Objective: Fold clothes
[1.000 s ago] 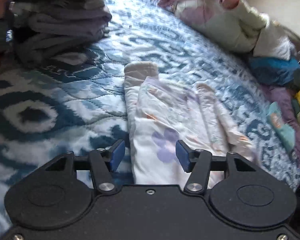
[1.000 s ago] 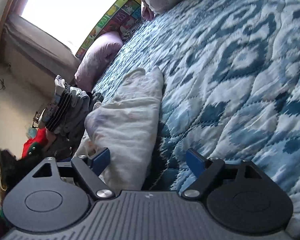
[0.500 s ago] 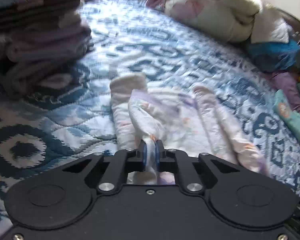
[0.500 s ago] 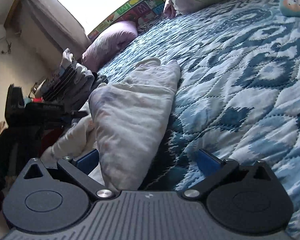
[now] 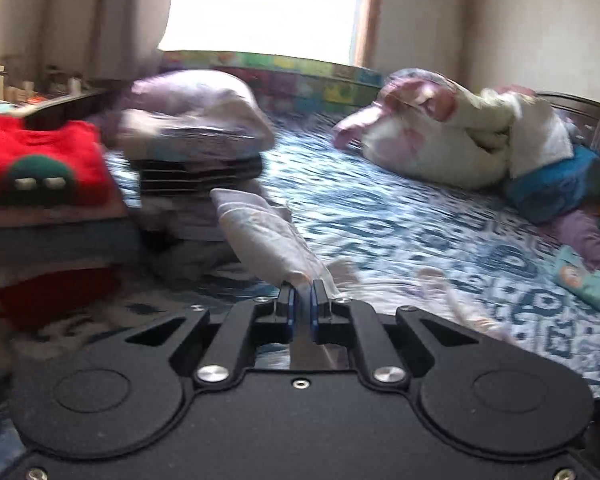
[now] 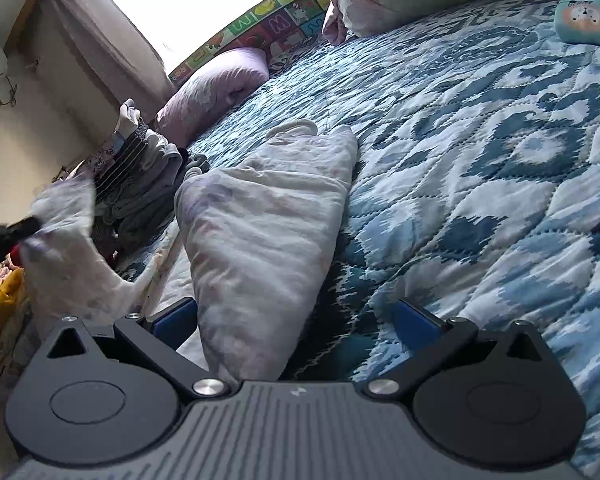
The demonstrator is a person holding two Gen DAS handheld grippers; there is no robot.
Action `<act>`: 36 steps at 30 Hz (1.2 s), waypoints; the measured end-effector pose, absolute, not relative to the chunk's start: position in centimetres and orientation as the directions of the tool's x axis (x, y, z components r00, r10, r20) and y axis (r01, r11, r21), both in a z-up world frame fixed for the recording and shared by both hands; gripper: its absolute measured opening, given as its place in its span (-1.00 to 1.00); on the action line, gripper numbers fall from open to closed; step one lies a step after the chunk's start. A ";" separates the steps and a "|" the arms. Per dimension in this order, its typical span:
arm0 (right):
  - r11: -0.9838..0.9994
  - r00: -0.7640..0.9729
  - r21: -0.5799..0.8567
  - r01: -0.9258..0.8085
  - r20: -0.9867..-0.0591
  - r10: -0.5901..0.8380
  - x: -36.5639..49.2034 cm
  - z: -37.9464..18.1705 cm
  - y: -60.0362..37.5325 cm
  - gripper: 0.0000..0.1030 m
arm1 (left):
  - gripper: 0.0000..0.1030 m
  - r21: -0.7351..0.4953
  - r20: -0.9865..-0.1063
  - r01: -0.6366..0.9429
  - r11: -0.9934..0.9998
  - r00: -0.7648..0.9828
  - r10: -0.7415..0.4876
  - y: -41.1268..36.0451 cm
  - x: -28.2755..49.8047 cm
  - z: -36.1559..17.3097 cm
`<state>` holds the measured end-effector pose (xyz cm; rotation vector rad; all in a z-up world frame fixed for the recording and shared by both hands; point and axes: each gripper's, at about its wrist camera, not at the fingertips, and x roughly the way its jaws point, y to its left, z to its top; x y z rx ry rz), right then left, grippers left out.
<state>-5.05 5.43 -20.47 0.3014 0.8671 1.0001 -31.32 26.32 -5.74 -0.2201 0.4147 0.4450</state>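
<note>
A pale floral garment [image 6: 268, 216] lies on the blue patterned bedspread [image 6: 500, 160]. My left gripper [image 5: 301, 304] is shut on one end of it and holds that part [image 5: 268, 236] lifted off the bed; the lifted part [image 6: 64, 248] also shows at the left of the right wrist view. My right gripper [image 6: 296, 316] is open, low over the bed, with its blue pads either side of the garment's near end. The rest of the garment rests on the bedspread [image 5: 380, 224].
A stack of folded grey and dark clothes [image 5: 196, 184] stands at the left, with a red garment [image 5: 40, 160] beside it. A lilac pillow [image 6: 216, 84], a heap of unfolded clothes [image 5: 452, 140] and a teal item [image 6: 588, 16] lie farther back.
My left gripper closed on the garment's end and lifted it up off the bed, and its view tilted upward. My right gripper stayed open and edged closer along the garment.
</note>
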 end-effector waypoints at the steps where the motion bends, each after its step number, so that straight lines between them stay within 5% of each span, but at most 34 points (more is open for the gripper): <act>1: 0.532 0.249 0.590 -0.608 -0.494 0.833 -5.0 -20.5 5.3 1.00 | -0.89 -0.116 -0.428 -0.483 0.868 0.813 0.395 26.7 -32.2 -6.0; 8: 0.523 0.238 0.626 -0.578 -0.483 0.842 -4.7 -20.5 4.8 1.00 | -0.89 -0.139 -0.494 -0.642 0.754 0.705 0.509 29.6 -37.3 -9.5; 17: 0.518 0.234 0.658 -0.546 -0.474 0.849 -4.8 -20.3 4.1 0.99 | -0.86 -0.129 -0.673 -0.751 0.647 0.546 0.500 31.2 -39.1 -15.2; 21: 0.517 0.234 0.670 -0.533 -0.471 0.851 -4.7 -20.3 3.8 0.99 | -0.63 -0.128 -0.730 -0.775 0.619 0.495 0.470 31.7 -39.3 -17.0; 23: 0.517 0.233 0.676 -0.526 -0.470 0.851 -4.7 -20.3 3.7 0.99 | -0.14 -0.214 -0.720 -0.797 0.565 0.520 0.460 32.4 -40.5 -16.4; 24: 0.517 0.233 0.678 -0.523 -0.470 0.852 -4.7 -20.3 3.6 0.99 | -0.09 -0.233 -0.717 -0.806 0.544 0.520 0.464 33.0 -40.7 -16.3; 28: 0.519 0.233 0.675 -0.524 -0.473 0.850 -4.8 -20.3 3.5 0.99 | -0.13 -0.276 -0.719 -0.826 0.491 0.517 0.465 35.0 -40.8 -16.5; 29: 0.520 0.233 0.676 -0.522 -0.473 0.850 -4.8 -20.3 3.5 0.99 | -0.59 -0.263 -0.726 -0.820 0.508 0.515 0.456 35.3 -40.4 -16.8; 30: 0.520 0.234 0.678 -0.520 -0.472 0.850 -4.8 -20.3 3.5 0.99 | -0.83 -0.231 -0.721 -0.805 0.547 0.519 0.459 35.2 -40.0 -16.7; 34: 0.519 0.236 0.684 -0.512 -0.469 0.851 -4.8 -20.3 3.4 0.99 | -0.83 -0.174 -0.608 -0.768 0.616 0.576 0.546 33.8 -40.3 -14.0; 36: 0.519 0.237 0.687 -0.508 -0.468 0.851 -4.8 -20.3 3.4 0.99 | -0.57 -0.126 -0.649 -0.791 0.599 0.523 0.553 34.0 -39.9 -14.7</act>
